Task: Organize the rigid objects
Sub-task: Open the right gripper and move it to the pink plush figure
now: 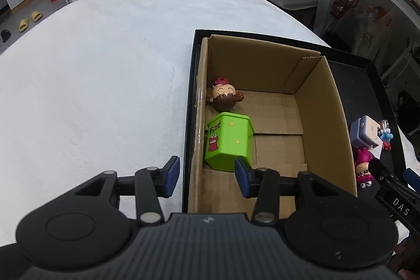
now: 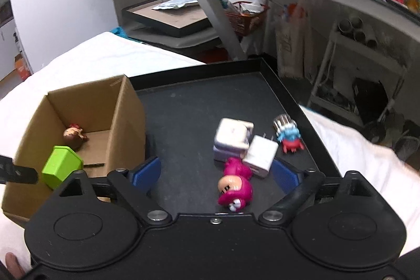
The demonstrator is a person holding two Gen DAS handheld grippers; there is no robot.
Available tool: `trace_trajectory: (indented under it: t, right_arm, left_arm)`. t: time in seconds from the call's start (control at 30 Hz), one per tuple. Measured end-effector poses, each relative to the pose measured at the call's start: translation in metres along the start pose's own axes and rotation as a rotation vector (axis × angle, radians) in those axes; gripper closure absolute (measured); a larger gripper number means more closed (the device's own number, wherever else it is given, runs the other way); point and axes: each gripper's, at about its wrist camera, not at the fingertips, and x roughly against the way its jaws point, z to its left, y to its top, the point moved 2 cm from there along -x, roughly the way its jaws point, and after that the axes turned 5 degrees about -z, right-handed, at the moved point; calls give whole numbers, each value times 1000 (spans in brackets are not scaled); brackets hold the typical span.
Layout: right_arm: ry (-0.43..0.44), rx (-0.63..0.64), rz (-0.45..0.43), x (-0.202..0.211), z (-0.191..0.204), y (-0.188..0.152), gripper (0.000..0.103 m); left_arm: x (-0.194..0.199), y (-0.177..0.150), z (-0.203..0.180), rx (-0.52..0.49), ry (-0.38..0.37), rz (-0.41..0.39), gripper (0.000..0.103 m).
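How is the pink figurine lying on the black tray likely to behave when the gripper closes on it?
The pink figurine looks like hard moulded plastic, so probably stiff and light. Its rounded, glossy body may slip or squirt sideways between the right gripper's flat blue pads. Lying on its side beside the white charger, it may roll slightly when nudged.

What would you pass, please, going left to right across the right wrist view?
Green box → cardboard box → pink figure → white charger → blue and red toy.

Cardboard box (image 1: 323, 106) right half free; toys left
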Motion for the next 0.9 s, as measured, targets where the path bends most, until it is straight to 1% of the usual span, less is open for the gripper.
trace_trajectory:
  t: [0.07, 0.13, 0.27, 0.33, 0.4, 0.5, 0.57, 0.67, 0.73, 0.77, 0.83, 0.87, 0.9]
  right_arm:
    - [-12, -11, 5, -4, -2, -3, 12]
    - [-5, -26, 2, -6, -4, -3, 12]
    - [-32, -37, 35, -16, -8, -7, 12]
    - [-31, -46, 65, -24, -10, -9, 14]
    - [-20, -69, 99, -32, -14, -10, 20]
    - [-4, -99, 126, -41, -18, -12, 23]
    - [-2, -109, 145, -48, -18, -13, 24]
    - [-14, -122, 170, -60, -21, -14, 26]
    - [-1, -130, 194, -66, -22, -16, 30]
    - [7, -134, 202, -68, -22, -16, 35]
    - [26, -140, 219, -72, -23, -19, 48]
    - [37, -146, 229, -74, -24, -20, 59]
    - [40, -148, 221, -73, -24, -19, 62]
  left_arm:
    - [-1, 1, -1, -1, 9, 1, 58]
    - [-2, 2, -4, -1, 18, 3, 58]
    - [-6, 4, -9, 4, 27, 20, 58]
    - [-6, 6, -14, -15, 40, 18, 58]
    - [-7, 7, -19, -31, 50, 23, 57]
    - [-10, 8, -25, -56, 76, 31, 55]
    - [-13, 8, -31, -81, 87, 38, 48]
    - [-19, 8, -36, -98, 110, 53, 45]
    - [-21, 7, -39, -107, 126, 60, 43]
    - [-23, 7, -40, -110, 133, 64, 43]
    - [-24, 7, -42, -116, 145, 69, 42]
    - [-24, 6, -44, -121, 152, 70, 41]
    - [-24, 7, -44, -124, 156, 71, 41]
